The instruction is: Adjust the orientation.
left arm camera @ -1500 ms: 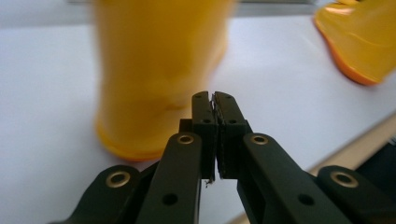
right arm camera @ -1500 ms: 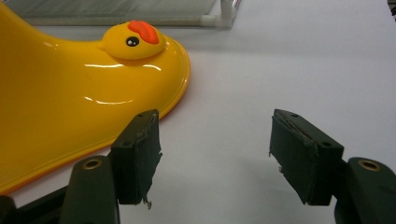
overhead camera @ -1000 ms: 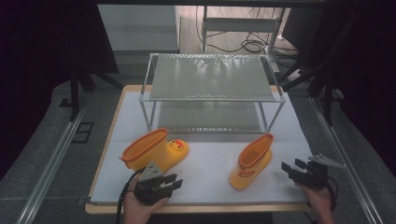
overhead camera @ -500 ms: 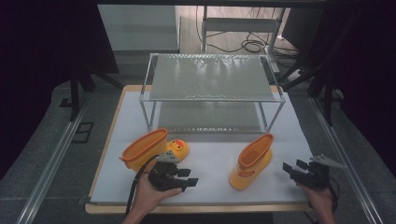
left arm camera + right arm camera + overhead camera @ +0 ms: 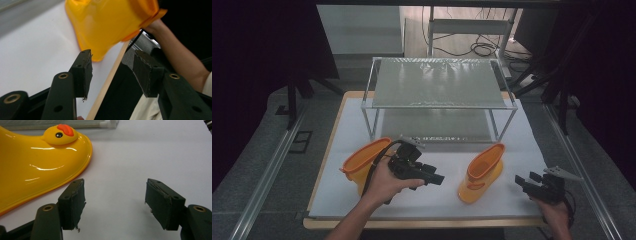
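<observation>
The left gripper (image 5: 435,176) had its jaws spread with nothing between them; they had just been opening. It hung above the white mat (image 5: 437,195), pointing across toward the upright boot (image 5: 482,172), with the tipped-over boot (image 5: 364,162) lying just behind the hand. In the left gripper view the orange upright boot (image 5: 110,25) filled the space ahead of the pads, apart from them, beyond the mat's wooden edge. The right gripper (image 5: 532,182) rested near the front right corner of the mat, jaws likewise wide and empty, beside the upright boot; its own view showed the duck-faced toe (image 5: 60,132) off to one side of the open jaws. Behind both boots stood the two-tier metal rack (image 5: 437,82), both shelves bare. Judging from this, the step in hand was the approach to a first grasp, probably to shelve the boots. The next move would call for bringing one pad inside the boot's cuff and the other outside, then closing on the thin wall.
</observation>
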Available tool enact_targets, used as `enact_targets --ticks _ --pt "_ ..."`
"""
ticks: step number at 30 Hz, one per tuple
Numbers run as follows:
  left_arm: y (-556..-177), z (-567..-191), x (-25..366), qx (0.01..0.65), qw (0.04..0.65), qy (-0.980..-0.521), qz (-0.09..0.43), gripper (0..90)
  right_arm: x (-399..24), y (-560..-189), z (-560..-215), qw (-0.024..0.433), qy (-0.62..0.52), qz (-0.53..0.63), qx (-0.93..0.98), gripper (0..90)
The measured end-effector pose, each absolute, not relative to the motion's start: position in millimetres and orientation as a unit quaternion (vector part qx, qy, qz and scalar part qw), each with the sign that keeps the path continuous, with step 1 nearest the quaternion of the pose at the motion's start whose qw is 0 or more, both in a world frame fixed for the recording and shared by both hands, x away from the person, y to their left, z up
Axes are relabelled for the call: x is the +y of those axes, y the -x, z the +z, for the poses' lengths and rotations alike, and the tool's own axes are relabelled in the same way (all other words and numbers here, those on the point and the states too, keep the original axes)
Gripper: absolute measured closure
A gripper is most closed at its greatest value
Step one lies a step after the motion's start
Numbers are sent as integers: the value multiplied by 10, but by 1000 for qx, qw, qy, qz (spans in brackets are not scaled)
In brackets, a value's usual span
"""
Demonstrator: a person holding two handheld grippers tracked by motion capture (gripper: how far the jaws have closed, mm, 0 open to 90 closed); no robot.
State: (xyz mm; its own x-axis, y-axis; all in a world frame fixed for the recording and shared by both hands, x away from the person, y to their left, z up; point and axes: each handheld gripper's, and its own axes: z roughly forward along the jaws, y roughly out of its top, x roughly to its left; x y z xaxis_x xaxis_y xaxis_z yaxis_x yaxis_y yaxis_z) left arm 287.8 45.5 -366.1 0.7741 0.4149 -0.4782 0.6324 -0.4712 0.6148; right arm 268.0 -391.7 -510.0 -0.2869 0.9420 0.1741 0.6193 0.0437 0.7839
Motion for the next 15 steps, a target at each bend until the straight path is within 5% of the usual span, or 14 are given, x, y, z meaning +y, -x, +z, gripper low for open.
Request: enact_targets --ticks 15 --pt "-3184 -3231 -228 277 378 -873 -137 504 -3915 -2691 -5105 198 -562 404 694 316"
